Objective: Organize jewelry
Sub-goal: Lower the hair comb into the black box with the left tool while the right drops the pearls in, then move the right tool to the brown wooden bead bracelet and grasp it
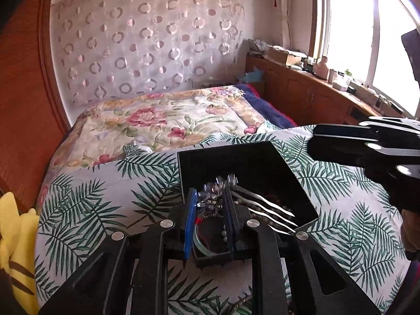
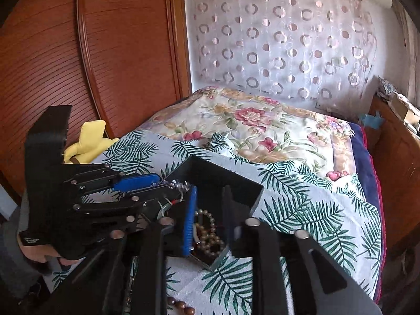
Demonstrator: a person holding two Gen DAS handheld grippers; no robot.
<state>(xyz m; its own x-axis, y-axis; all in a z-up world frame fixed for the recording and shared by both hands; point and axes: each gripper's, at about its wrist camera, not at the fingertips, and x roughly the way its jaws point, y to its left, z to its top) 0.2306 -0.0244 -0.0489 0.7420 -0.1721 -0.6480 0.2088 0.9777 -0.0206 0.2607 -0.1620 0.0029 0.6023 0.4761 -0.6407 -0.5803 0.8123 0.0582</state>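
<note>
Your landmark is the black box (image 1: 252, 162), open-topped, sitting on the palm-leaf sheet (image 1: 110, 191) on the bed. Your left gripper (image 1: 210, 204) is over the box's near corner, jaws narrow, blue pads (image 1: 189, 223) pinched on a sparkly crystal piece (image 1: 214, 197); that piece hangs just above the box interior, partly blurred, so I can't tell what kind of jewelry it is. From the right wrist view the same gripper (image 2: 168, 183) comes in from the left of the box, with the crystal piece (image 2: 178, 185) at its tips over the box's left rim. Your right gripper (image 2: 210, 218) points down into the box (image 2: 225, 176), jaws partly apart with a clear gap; nothing is pinched between the pads. Directly under that gap, inside the box, lies a pearl strand (image 2: 207, 233). Also inside the box: a wavy silver hair clip (image 1: 265, 204) toward the right wall, a pale green bangle (image 1: 202, 246) at the near corner, small beads beside it, and a bit of red thread. Outside the box, on the sheet nearest you, sits a string of brown beads (image 2: 181, 305). A yellow plush toy (image 1: 15, 246) lies well left of the box against the wooden wardrobe (image 2: 105, 52). A floral quilt (image 1: 170, 120) covers the bed beyond the box.
</note>
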